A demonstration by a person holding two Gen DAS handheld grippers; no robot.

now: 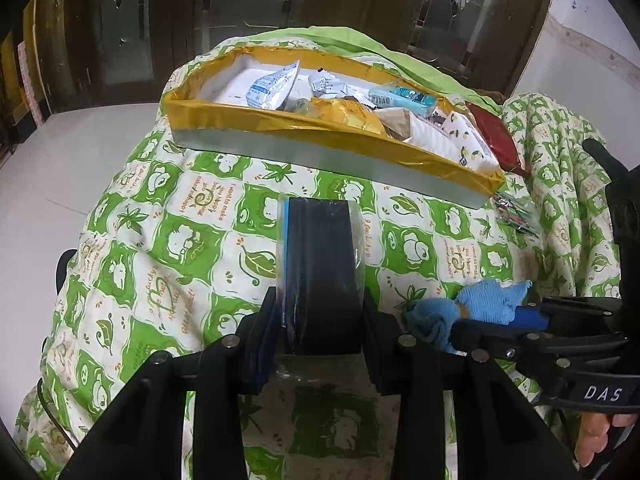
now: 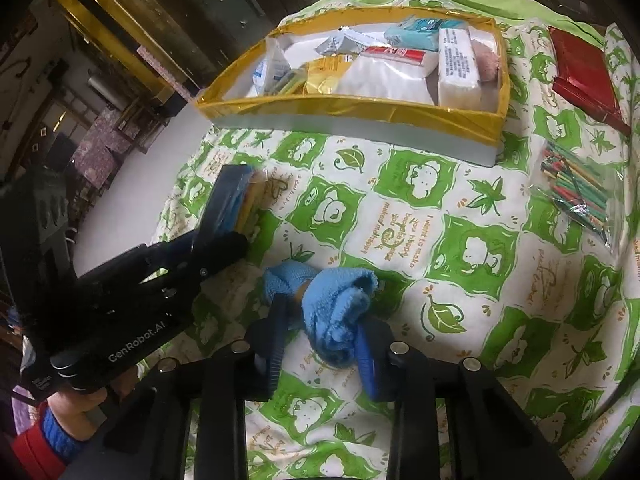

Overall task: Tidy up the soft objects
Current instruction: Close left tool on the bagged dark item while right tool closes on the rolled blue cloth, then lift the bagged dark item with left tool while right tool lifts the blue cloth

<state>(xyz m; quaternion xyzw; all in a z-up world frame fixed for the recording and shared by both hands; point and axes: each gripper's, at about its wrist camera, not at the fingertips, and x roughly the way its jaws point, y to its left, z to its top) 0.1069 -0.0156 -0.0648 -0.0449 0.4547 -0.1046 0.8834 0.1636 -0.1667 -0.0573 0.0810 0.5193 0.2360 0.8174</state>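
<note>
My left gripper is shut on a dark flat pack in clear wrap, held upright above the green quilt; it also shows in the right wrist view. My right gripper is shut on a crumpled blue cloth, which shows in the left wrist view at the right. A white tray with a yellow taped rim lies ahead on the quilt, holding several packets and tissue packs; it also shows in the right wrist view.
A red packet lies right of the tray. A clear bag of coloured sticks lies on the quilt at the right. The quilt drops off to a white floor on the left. Dark wooden doors stand behind.
</note>
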